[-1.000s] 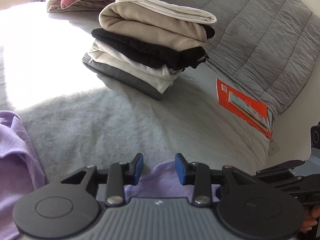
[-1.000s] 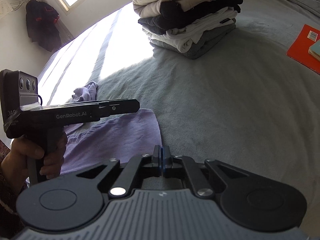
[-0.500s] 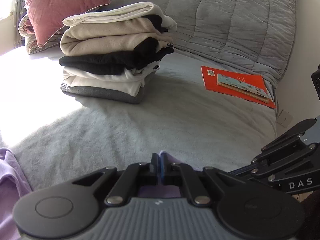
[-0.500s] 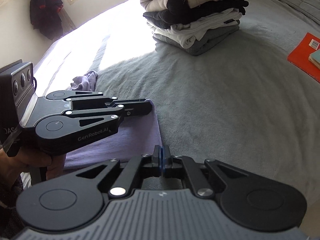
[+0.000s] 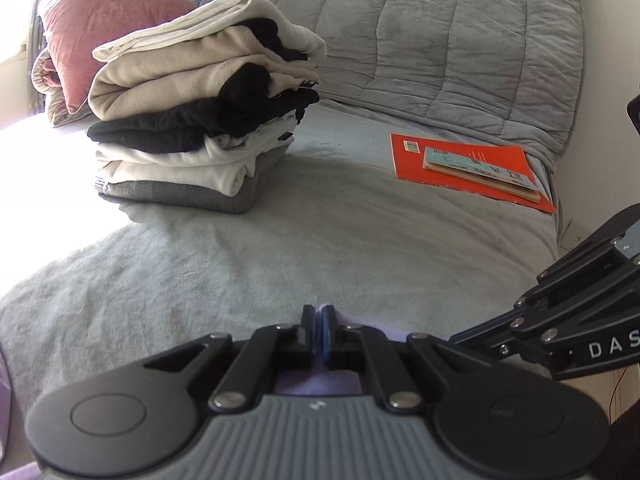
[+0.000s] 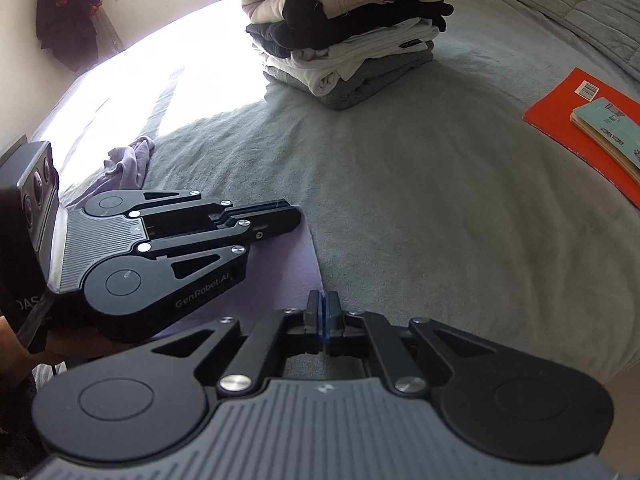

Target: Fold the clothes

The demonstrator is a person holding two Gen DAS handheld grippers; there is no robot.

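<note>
1. Since a second ago the left gripper (image 5: 319, 330) has gone from jaws apart to pressed together, and its view has swung up from the lilac garment (image 6: 280, 276) towards the quilted headboard cover (image 5: 440, 40); the right gripper (image 6: 323, 322) has kept its jaws together throughout.
2. The grey bedspread (image 5: 320, 232) carries everything; a stack of folded clothes (image 5: 200, 120) sits well beyond both grippers, with a pink cushion (image 5: 100, 20) behind it and an orange book (image 5: 460, 164) off to the right.
3. The lilac garment lies spread flat at the near edge of the bed, under and behind both grippers. Its long axis seems to run leftwards, ending in a crumpled bit, perhaps a sleeve (image 6: 132, 160), out in the sun patch.
4. The left gripper appears pinched on a sliver of lilac cloth at the garment's far edge. The right gripper is also closed at that edge, just beside its corner; whether cloth is caught between its pads, I cannot tell.
5. The two grippers sit close together, so the garment's free length lies to the left, nearer the left hand. A fold, I judge, would carry this edge across that way.
</note>
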